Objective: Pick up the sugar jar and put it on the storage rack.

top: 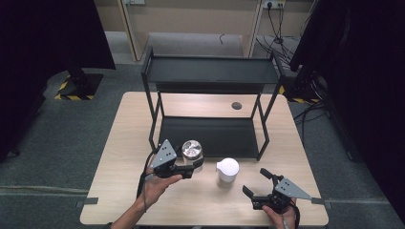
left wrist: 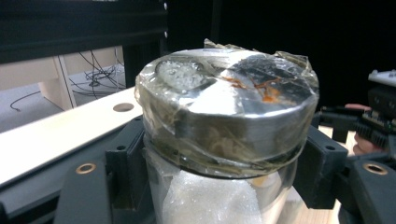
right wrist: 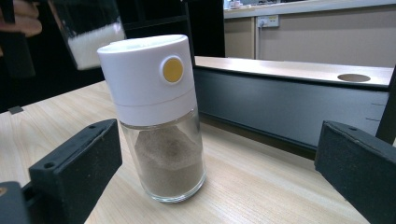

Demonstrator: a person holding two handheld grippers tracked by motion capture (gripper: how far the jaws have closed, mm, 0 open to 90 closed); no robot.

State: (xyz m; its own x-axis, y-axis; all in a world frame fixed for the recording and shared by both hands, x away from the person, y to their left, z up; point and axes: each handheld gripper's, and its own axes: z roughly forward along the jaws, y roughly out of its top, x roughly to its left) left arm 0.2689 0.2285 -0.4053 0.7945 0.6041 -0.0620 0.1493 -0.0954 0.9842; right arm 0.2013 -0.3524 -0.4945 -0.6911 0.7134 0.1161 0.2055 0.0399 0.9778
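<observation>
My left gripper (top: 190, 167) is shut on a glass jar (top: 192, 150) with a silver lid, held a little above the table in front of the black rack. In the left gripper view the jar (left wrist: 224, 107) is wrapped in clear film, holds white grains, and both pads press its glass body below the lid, with my left gripper (left wrist: 223, 165) around it. A shaker (top: 228, 171) with a white cap stands on the table. In the right gripper view this shaker (right wrist: 159, 121) shows a yellow button and brown powder. My right gripper (top: 255, 182) (right wrist: 217, 172) stands open, just short of the shaker.
A black two-tier rack (top: 210, 71) stands at the back of the wooden table (top: 124, 143); its lower shelf (top: 207, 136) is bare. A round cable hole (top: 236, 105) lies behind it. The lifted jar (right wrist: 88, 32) hangs at the upper left of the right gripper view.
</observation>
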